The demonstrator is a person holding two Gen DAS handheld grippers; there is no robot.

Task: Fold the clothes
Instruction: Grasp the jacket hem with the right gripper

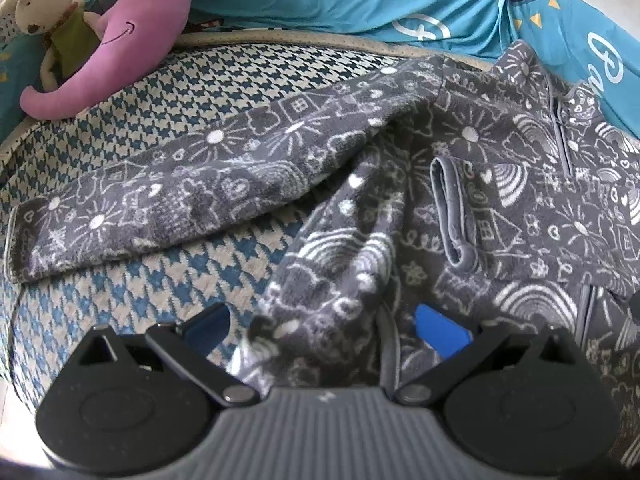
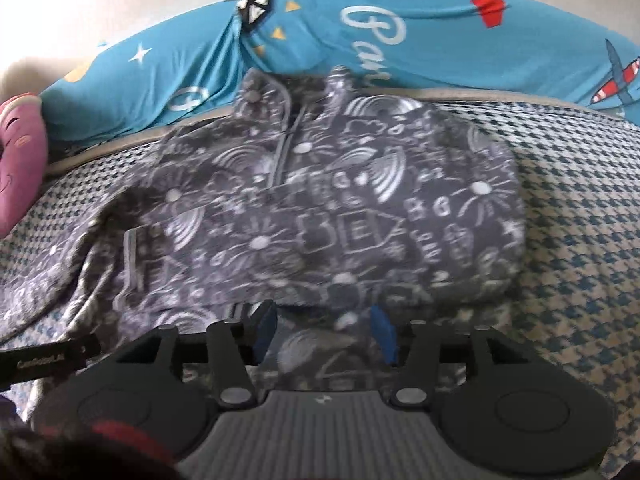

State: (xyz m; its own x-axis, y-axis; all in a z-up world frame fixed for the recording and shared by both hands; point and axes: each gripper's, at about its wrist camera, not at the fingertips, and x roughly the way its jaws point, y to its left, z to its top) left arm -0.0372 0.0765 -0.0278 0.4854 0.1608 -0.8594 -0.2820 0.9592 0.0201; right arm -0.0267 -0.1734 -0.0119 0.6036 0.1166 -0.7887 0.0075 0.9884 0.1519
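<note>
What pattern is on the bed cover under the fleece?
Blue-and-cream houndstooth on the bed cover, clearest in the left wrist view.

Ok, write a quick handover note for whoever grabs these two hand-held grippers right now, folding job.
Left hand-held gripper: open, straddling the bunched lower edge of the grey patterned fleece top, not clamped.
Right hand-held gripper: open, low over the top's hem, holding nothing.
The top lies zip-up on the houndstooth cover. One sleeve is stretched out sideways; the other looks folded over the body.
Done: that one sleeve fold, apparently.
Left: fold in the outstretched sleeve, flatten the bunched side, fold the body up.
</note>
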